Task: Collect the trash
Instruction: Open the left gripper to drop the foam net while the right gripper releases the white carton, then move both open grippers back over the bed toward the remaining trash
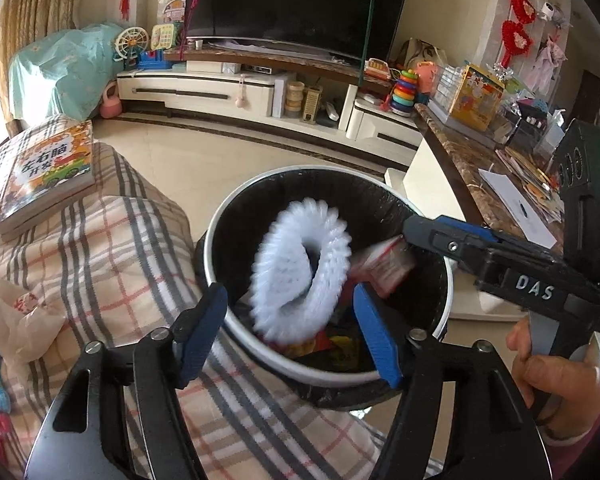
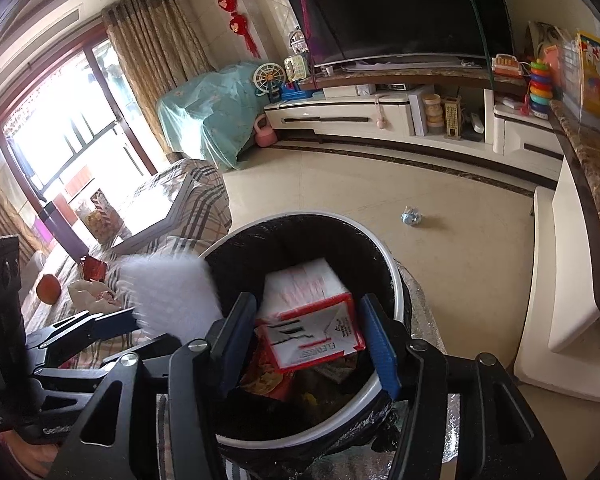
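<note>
With both claws spread over the bin (image 1: 216,240), our left claw (image 1: 290,330) and right claw (image 2: 308,344) pinch nothing as the white foam net (image 1: 300,272) and red-and-white box (image 2: 312,320) drop in, while a wrapper (image 2: 411,216) on the floor and scraps (image 1: 16,312) on the sofa remain.

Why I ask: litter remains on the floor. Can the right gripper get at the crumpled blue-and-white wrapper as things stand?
Probably not: the wrapper lies on bare floor beyond the trash bin, which stands between it and the right gripper. Rounding the bin should clear the way.
</note>
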The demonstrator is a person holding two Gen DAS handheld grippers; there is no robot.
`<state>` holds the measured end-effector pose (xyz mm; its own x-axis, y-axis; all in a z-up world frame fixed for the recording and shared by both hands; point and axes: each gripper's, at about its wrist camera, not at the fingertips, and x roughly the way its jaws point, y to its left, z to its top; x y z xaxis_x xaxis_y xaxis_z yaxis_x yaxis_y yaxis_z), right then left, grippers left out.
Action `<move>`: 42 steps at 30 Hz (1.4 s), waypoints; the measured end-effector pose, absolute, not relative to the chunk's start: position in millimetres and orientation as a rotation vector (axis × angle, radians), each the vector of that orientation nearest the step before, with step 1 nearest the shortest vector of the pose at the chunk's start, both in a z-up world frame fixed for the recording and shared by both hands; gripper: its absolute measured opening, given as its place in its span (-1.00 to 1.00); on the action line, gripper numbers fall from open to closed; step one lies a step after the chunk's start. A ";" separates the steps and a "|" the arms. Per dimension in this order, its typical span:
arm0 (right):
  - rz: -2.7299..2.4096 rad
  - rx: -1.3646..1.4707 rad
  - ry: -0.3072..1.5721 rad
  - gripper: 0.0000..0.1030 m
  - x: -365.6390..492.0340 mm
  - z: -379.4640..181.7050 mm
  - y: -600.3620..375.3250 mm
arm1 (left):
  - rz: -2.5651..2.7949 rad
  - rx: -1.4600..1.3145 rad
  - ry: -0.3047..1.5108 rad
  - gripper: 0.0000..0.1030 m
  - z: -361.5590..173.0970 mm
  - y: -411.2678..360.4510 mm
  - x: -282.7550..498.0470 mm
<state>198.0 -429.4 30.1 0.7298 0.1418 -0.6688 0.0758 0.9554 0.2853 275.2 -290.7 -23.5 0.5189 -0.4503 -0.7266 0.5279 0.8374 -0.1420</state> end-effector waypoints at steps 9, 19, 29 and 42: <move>0.050 0.364 0.720 0.77 175.9 35.8 -416.6 | -0.545 0.046 0.827 0.54 -30.2 -248.5 243.7; 0.131 0.388 0.721 0.78 159.6 29.2 -368.3 | -0.423 -0.034 0.834 0.55 -40.2 -177.3 220.7; 0.236 0.345 0.753 0.78 157.3 21.5 -301.5 | -0.306 -0.128 0.846 0.55 -49.1 -108.2 205.6; 0.353 0.278 0.796 0.78 166.5 13.2 -233.6 | -0.200 -0.163 0.838 0.55 -58.7 -43.0 189.0</move>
